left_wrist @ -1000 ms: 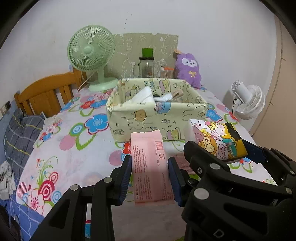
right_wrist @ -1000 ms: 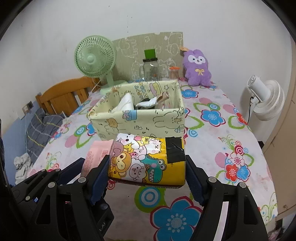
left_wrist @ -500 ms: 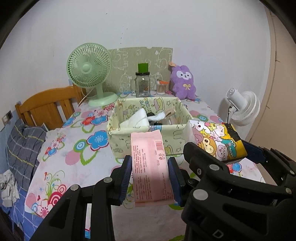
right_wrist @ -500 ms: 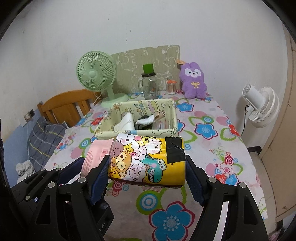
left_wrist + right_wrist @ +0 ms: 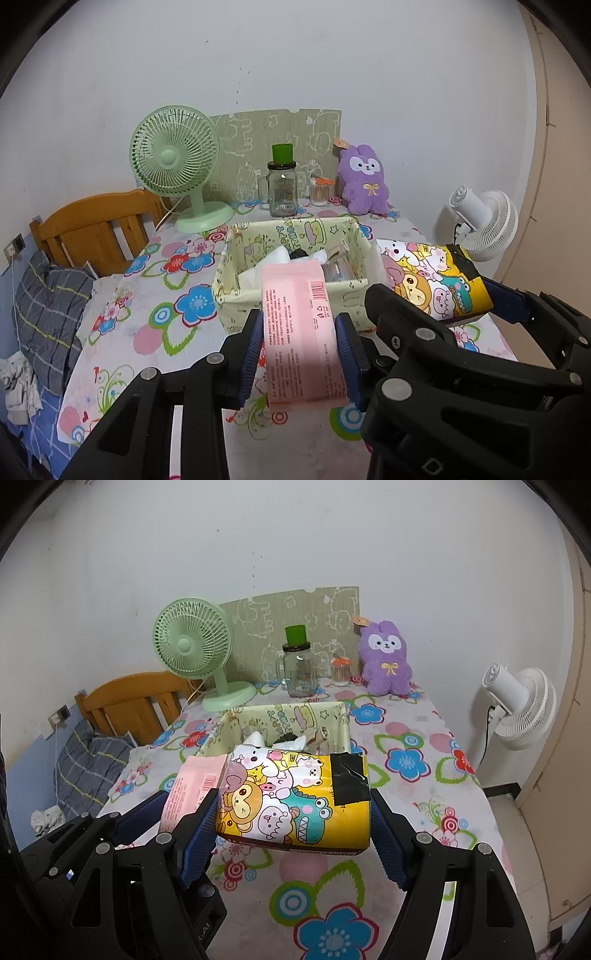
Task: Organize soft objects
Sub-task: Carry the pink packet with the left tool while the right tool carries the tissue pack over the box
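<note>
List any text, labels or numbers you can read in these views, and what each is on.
"BIRTHD": part of a print on the inside back wall of the fabric basket; the rest is hidden.
Pink packet in the left gripper: barcode and fine print, too small to read.
Cartoon tissue pack in the right gripper: pictures only, no readable text.

Twin wrist views, shared fabric bin (image 5: 295,275)

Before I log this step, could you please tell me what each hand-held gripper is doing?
Left hand-held gripper: closed on the pink tissue pack.
Right hand-held gripper: closed on the cartoon-print tissue pack.
</note>
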The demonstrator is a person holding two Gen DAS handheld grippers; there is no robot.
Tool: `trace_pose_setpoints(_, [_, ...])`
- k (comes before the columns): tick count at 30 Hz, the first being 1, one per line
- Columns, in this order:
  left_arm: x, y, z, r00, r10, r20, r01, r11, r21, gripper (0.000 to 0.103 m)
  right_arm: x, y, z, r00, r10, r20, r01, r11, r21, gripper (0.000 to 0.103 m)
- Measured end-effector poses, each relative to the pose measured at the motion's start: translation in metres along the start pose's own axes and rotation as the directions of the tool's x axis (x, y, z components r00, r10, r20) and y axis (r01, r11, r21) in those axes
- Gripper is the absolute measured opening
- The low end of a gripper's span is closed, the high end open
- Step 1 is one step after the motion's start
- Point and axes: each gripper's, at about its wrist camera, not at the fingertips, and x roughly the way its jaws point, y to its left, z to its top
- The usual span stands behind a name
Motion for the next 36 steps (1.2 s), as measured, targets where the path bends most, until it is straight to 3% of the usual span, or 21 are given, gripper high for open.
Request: trace_pose_setpoints(36, [0.072,0.022,0.055,1.0,0.018,0.008,-0.017,1.0,-0.014,0.04,0.08,-0.001,0.06,1.0,0.019,0.006,-0.018,1.0,-0.017,0.078])
